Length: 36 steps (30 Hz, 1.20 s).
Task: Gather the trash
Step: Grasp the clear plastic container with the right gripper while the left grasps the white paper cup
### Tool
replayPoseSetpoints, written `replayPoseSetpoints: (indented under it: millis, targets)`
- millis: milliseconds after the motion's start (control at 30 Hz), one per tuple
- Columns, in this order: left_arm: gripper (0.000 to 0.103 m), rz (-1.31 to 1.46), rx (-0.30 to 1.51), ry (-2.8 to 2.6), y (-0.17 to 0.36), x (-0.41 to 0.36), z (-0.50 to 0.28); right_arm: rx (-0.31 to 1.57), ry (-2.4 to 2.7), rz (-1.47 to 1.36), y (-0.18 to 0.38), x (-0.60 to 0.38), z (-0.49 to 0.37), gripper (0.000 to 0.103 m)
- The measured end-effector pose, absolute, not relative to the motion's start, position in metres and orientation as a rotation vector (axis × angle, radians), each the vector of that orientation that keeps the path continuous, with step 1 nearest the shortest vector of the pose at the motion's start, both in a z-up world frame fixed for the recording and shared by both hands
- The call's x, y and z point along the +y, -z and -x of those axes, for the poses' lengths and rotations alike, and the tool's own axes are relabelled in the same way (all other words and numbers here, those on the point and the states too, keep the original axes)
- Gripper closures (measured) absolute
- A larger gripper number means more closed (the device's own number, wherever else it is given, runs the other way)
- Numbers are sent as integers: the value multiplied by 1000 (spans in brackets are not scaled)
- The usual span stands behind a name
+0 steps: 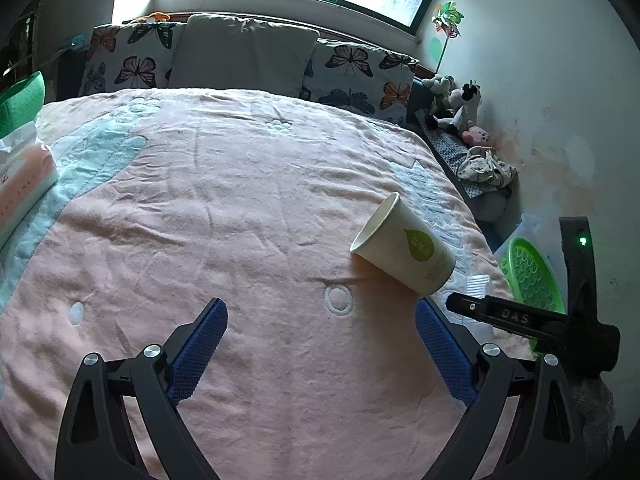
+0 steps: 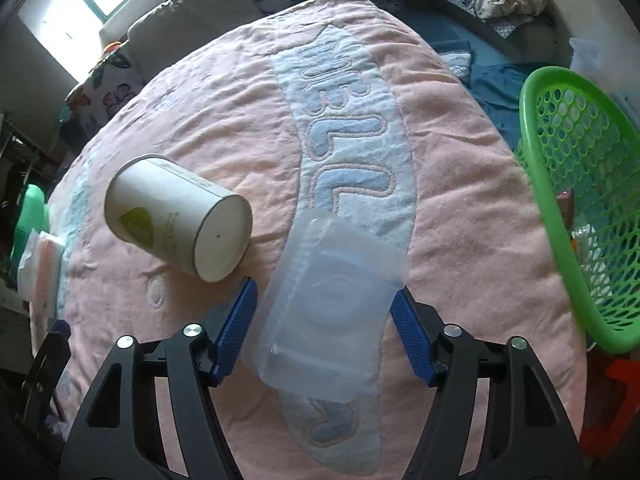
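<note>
A white paper cup (image 1: 404,246) with a green leaf mark lies on its side on the pink bedspread (image 1: 240,200); it also shows in the right wrist view (image 2: 176,220). My left gripper (image 1: 320,312) is open and empty, just short of the cup and to its left. A clear plastic container (image 2: 328,308) lies on the bedspread (image 2: 460,200) between the open jaws of my right gripper (image 2: 324,300); the blue pads (image 2: 236,328) stand beside it with small gaps. A green mesh trash basket (image 2: 576,208) stands off the bed's right edge, also in the left wrist view (image 1: 528,272).
Pillows (image 1: 240,56) line the headboard under a window. A tissue pack (image 1: 20,188) and a green object (image 1: 20,100) lie at the bed's left side. Soft toys (image 1: 456,104) and crumpled cloth (image 1: 484,164) sit on a ledge by the right wall.
</note>
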State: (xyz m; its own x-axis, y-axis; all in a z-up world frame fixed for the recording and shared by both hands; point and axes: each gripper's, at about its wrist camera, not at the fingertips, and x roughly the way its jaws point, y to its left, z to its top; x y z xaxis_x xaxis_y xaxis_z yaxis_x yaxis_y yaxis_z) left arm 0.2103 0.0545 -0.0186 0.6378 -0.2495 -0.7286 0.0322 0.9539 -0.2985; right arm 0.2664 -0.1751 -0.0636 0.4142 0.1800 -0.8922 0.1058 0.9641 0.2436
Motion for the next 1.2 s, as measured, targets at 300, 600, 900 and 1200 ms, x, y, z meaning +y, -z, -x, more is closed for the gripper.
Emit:
replayPoseSetpoints:
  millis: [300, 600, 900, 1200]
  targets:
    - [11, 290, 878, 169, 16, 44, -213, 1125, -103, -288, 56, -185, -253, 43]
    - [11, 332, 915, 164, 21, 17, -222, 1037, -215, -297, 37, -214, -219, 45]
    - [11, 363, 932, 155, 23, -21, -238, 944, -236, -270, 20, -251, -192, 45]
    - [11, 438, 970, 2, 33, -35, -275, 870, -214, -246, 7, -295, -181, 44]
